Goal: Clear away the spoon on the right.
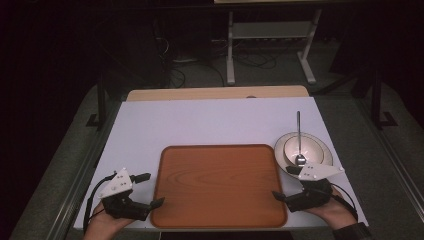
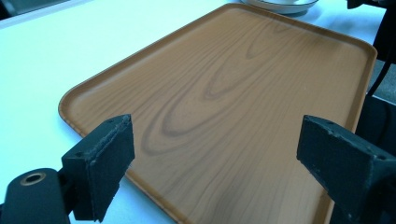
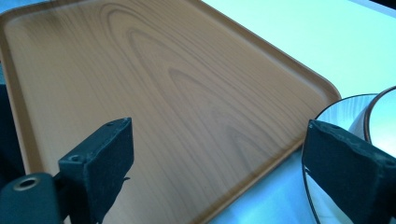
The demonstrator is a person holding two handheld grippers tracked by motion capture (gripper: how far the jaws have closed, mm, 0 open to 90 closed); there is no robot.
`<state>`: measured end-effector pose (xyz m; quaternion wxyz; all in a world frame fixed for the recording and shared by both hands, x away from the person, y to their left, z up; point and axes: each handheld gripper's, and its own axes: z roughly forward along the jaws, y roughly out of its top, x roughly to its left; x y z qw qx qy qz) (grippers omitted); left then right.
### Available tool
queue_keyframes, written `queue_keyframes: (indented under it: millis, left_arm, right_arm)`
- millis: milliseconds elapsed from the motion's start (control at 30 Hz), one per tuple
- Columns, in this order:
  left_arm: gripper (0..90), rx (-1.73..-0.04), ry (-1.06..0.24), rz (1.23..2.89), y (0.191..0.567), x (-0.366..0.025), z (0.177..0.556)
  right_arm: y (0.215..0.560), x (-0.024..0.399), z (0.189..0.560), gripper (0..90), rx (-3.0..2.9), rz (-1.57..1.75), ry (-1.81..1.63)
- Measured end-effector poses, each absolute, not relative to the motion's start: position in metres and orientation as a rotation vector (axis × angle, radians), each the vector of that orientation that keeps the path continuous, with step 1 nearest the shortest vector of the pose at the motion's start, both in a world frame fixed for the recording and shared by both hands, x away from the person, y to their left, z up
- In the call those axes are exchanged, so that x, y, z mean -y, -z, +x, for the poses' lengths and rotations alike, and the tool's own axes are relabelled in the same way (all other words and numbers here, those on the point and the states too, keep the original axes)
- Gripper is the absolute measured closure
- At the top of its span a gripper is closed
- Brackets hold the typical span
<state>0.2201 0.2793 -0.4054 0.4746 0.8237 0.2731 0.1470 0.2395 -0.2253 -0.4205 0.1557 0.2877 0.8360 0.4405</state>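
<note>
- The wooden tray (image 1: 218,185) lies flat on the white table (image 1: 200,120), in the middle of its near half, with nothing on it.
- The left tongs (image 1: 151,190) sit at the tray's near left corner and point inward across it. In the left gripper view the jaws stand wide apart, with the tray's rim (image 2: 74,123) running between them and nothing held.
- The right tongs (image 1: 285,182) sit at the tray's near right edge and point inward the other way. In the right gripper view the jaws are also wide and hold nothing, and the tray's right rim (image 3: 261,175) passes between them.
- So the tray lies between the two tongs, one at each side, each about equally close to its own edge. Neither is clearly touching the rim yet.
- The tray's long axis runs left to right across the table, so the tongs face its two short sides.
- A bowl (image 1: 300,150) stands on a plate (image 1: 327,156) just beyond the right tongs, close to the tray's far right corner. A spoon (image 1: 299,135) rests in the bowl, its handle pointing away from the person.
- As I judge it, the right hand is far the nearer to the dishes, while a lift of the tray would need both hands closing on opposite rims.
</note>
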Motion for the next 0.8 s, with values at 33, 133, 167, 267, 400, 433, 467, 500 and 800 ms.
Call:
queue_keyframes:
  millis: [33,133,167,267,400,433,467,500,800]
  left_arm:
    - [10.8,-0.667,-0.359,2.015,0.406,-0.279,0.220]
    - [10.9,-0.673,-0.354,2.011,0.406,-0.280,0.221]
    - [10.8,-0.674,-0.354,2.008,0.406,-0.280,0.222]
    - [10.9,-0.678,-0.345,1.995,0.405,-0.279,0.224]
    - [10.9,-0.679,-0.356,1.992,0.404,-0.277,0.226]
    - [10.9,-0.681,-0.355,1.990,0.404,-0.277,0.226]
    - [10.9,-0.682,-0.354,1.989,0.404,-0.277,0.226]
    - [10.9,-0.683,-0.351,1.989,0.405,-0.277,0.226]
    - [10.9,-0.693,-0.346,1.983,0.406,-0.279,0.228]
  right_arm:
    - [0.420,0.226,0.240,8.3,-2.394,0.824,-1.263]
    - [0.420,0.226,0.241,8.2,-2.392,0.828,-1.264]
    - [0.420,0.226,0.242,8.3,-2.392,0.828,-1.263]
    - [0.419,0.225,0.243,8.4,-2.391,0.833,-1.268]
    - [0.418,0.226,0.246,8.6,-2.387,0.832,-1.287]
    - [0.417,0.226,0.246,8.7,-2.383,0.835,-1.294]
    - [0.416,0.226,0.247,8.8,-2.379,0.836,-1.299]
    - [0.416,0.227,0.248,8.9,-2.378,0.837,-1.297]
    - [0.409,0.228,0.253,9.6,-2.341,0.848,-1.315]
